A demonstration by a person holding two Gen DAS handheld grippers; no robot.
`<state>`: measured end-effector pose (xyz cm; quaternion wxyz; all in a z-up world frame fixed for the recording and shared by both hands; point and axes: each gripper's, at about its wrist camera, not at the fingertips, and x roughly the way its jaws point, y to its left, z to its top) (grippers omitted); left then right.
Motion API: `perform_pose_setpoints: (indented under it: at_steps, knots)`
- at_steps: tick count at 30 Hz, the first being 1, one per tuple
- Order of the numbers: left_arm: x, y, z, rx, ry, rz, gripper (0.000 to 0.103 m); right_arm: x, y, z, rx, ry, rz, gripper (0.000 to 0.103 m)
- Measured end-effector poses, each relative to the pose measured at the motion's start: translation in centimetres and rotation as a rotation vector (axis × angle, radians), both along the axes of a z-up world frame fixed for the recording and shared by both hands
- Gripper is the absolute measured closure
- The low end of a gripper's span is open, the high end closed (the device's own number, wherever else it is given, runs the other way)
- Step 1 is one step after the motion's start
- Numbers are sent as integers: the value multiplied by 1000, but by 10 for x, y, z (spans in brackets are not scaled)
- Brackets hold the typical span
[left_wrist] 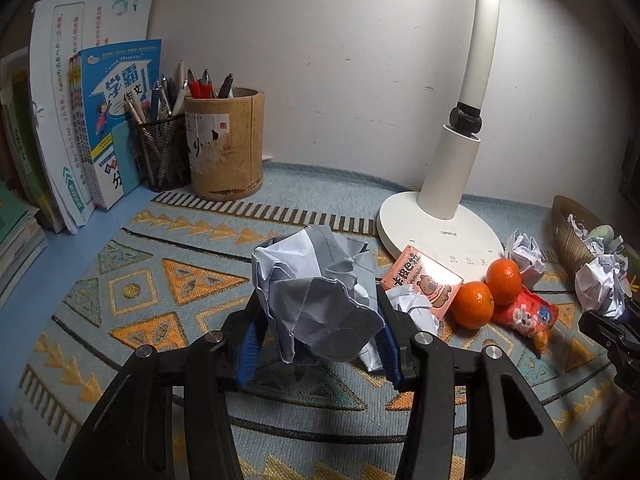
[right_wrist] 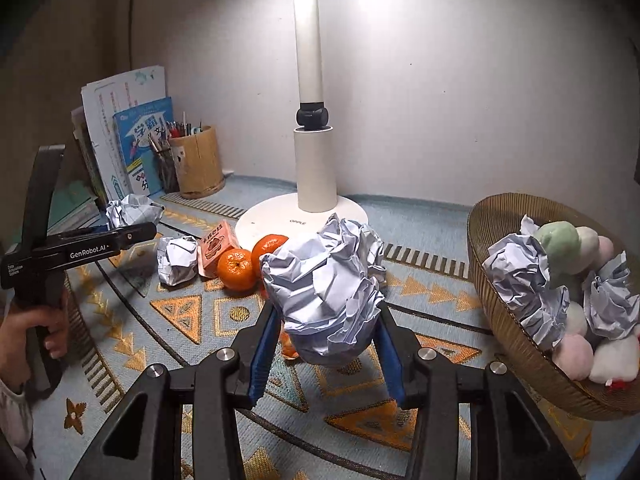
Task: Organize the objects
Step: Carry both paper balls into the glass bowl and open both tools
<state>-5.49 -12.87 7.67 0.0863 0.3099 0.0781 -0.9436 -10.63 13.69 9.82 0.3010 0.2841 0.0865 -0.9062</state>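
Note:
My left gripper [left_wrist: 320,308] is shut on a crumpled white paper ball [left_wrist: 316,292], held above the patterned mat [left_wrist: 160,280]. My right gripper [right_wrist: 326,316] is shut on another crumpled paper ball [right_wrist: 324,276], also off the mat. In the right wrist view the left gripper [right_wrist: 148,226] shows at the left with its ball [right_wrist: 130,210], a hand [right_wrist: 36,328] on its handle. The right gripper [left_wrist: 616,320] appears at the right edge of the left wrist view. A loose paper ball [right_wrist: 178,260] lies on the mat beside a pink box [right_wrist: 216,246].
Two oranges [right_wrist: 236,270] [right_wrist: 270,246] and a red snack packet [left_wrist: 528,316] lie by the white lamp base [right_wrist: 264,224]. A woven basket [right_wrist: 500,320] at the right holds paper balls and plush toys. Books [left_wrist: 116,120] and pen holders [left_wrist: 228,144] stand at the back left.

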Motion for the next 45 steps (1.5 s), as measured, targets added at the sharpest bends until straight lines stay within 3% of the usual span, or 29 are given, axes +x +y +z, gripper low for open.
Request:
perform_pose_setpoints:
  at_steps: [7,12,16,19,24,30,37,39,45]
  knots:
    - [3,0,2,-15,20,2,57,0,0,-1,8,-4,-16,58]
    - [20,8,12,-83,114,35,57,0,9,3,-23,8,-56,58]
    - [15,19,14,-113,100,32,57,1,23,41,-116,41,-55,58]
    - [8,35,29,-40,134,-23,57,-6,37,80,-139,79,-62,58]
    - [-23,108,79,-54,219,-181,57,-34,71,136,-161,110,-121,57]
    - [-62,217,118,-5,270,-447,55,-69,121,160,-125,111,-223,57]
    - [-91,320,78,-63,198,-606,56,-97,172,139,-103,56,-356,57]
    - [-95,335,66,-91,166,-616,56,-101,184,134,-145,28,-365,57]
    - [-97,349,56,-80,146,-656,56,-101,200,129,-176,6,-402,57]
